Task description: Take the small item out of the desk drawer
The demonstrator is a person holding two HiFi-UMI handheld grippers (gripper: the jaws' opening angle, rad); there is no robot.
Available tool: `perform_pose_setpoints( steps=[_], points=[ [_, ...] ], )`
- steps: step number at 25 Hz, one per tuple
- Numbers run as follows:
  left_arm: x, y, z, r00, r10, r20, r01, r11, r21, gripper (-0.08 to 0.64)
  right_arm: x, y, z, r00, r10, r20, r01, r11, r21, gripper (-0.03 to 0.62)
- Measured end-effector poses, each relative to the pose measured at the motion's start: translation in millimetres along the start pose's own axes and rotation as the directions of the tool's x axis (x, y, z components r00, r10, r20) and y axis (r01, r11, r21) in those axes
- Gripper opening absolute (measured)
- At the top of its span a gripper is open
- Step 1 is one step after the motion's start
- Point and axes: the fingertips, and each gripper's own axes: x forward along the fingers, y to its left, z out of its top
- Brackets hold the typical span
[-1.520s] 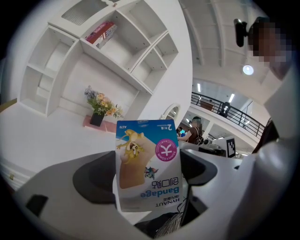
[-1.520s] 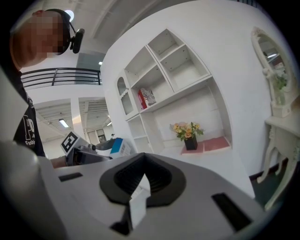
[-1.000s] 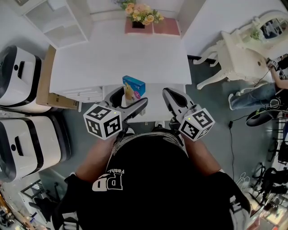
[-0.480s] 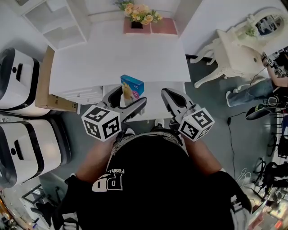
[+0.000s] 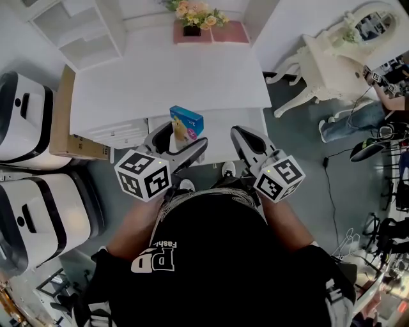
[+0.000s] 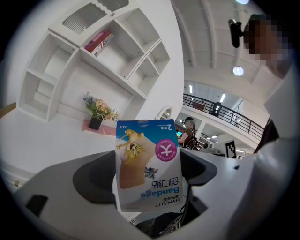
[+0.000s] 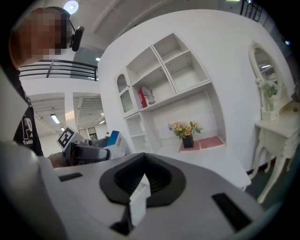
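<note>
At the far left of the head view stand two white machines (image 5: pixel 25 115) with black bands, and a flat cardboard box (image 5: pixel 64 115) leans between them and the white desk (image 5: pixel 166 76). A white shelf unit (image 5: pixel 77 32) fills the upper left corner. Below the desk's near edge a white drawer (image 5: pixel 220 137) stands pulled out. The left gripper (image 5: pixel 186 136), low and left of centre with its marker cube (image 5: pixel 142 175) toward the person, has its jaws closed on a small blue bandage box (image 5: pixel 187 123), which is raised over the drawer's left part. In the left gripper view the bandage box (image 6: pixel 149 164) stands upright between the two jaws with its print upside down, and the shelves and flowers (image 6: pixel 101 108) lie behind it. At the top centre of the head view the flowers (image 5: pixel 193 11) stand beside a pink mat (image 5: pixel 223 30). The right gripper (image 5: pixel 239 135) hangs over the drawer's right part, apart from the box. In its own view the right gripper (image 7: pixel 140 180) has its jaws pressed together; a small white sliver shows at the seam, and I cannot tell what it is. An ornate white dressing table (image 5: pixel 332 64) occupies the upper right, and a seated person (image 5: pixel 377 108) shows at the right edge.
</note>
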Motion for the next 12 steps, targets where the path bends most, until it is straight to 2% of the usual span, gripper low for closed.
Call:
perform_pose_setpoints(
  steps=[6,12],
  points=[
    [-3.5,-1.5,1.6,1.000,0.004,0.012,-0.004,1.000,0.011,0.420,-1.5,1.1,-1.5,1.000,0.000,-0.006,0.000,1.000,-0.011,0.009],
    [-7.0,-6.9,4.6,0.998,0.036,0.050,-0.036,0.999,0.010,0.420,-3.2,1.3,6.5,0.999,0.037,-0.003,-0.037,0.999,-0.035,0.009]
  ],
)
